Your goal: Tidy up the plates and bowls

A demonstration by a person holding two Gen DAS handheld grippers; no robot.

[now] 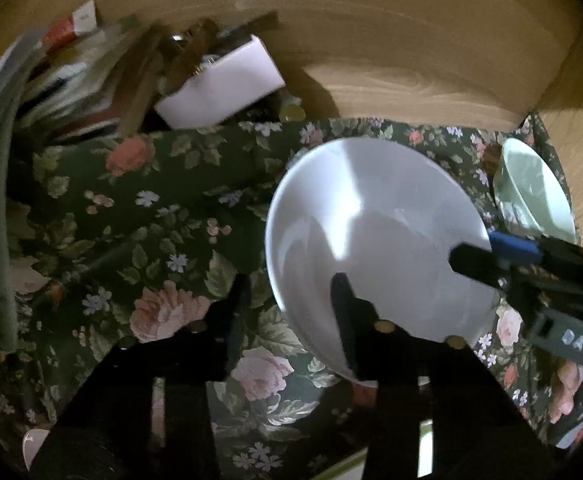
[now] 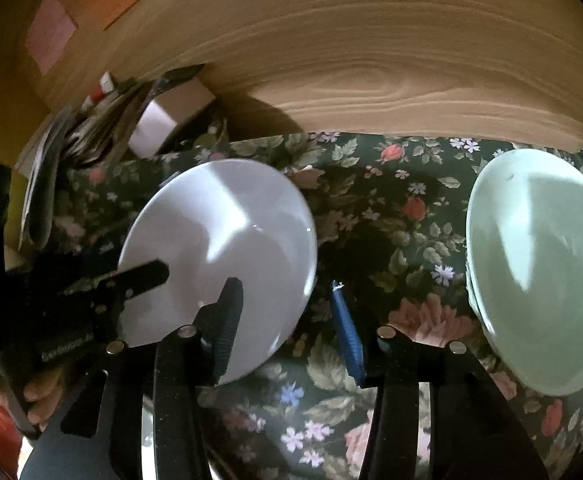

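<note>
A white bowl (image 1: 375, 240) sits on the floral tablecloth; it also shows in the right wrist view (image 2: 227, 248). My left gripper (image 1: 291, 300) is open, its right finger inside the bowl and its left finger outside on the cloth, straddling the near rim. My right gripper (image 2: 287, 300) is open, its left finger over the white bowl's right rim and its blue-padded right finger over the cloth. It reaches in from the right in the left wrist view (image 1: 491, 252). A pale green bowl stack (image 2: 539, 272) stands to the right, also seen in the left wrist view (image 1: 531, 192).
A wooden wall (image 2: 371, 60) backs the floral tablecloth (image 1: 151, 220). A cluttered pile of papers and a white box (image 1: 219, 84) sits at the back left. Another white dish edge (image 1: 33, 444) shows at the lower left.
</note>
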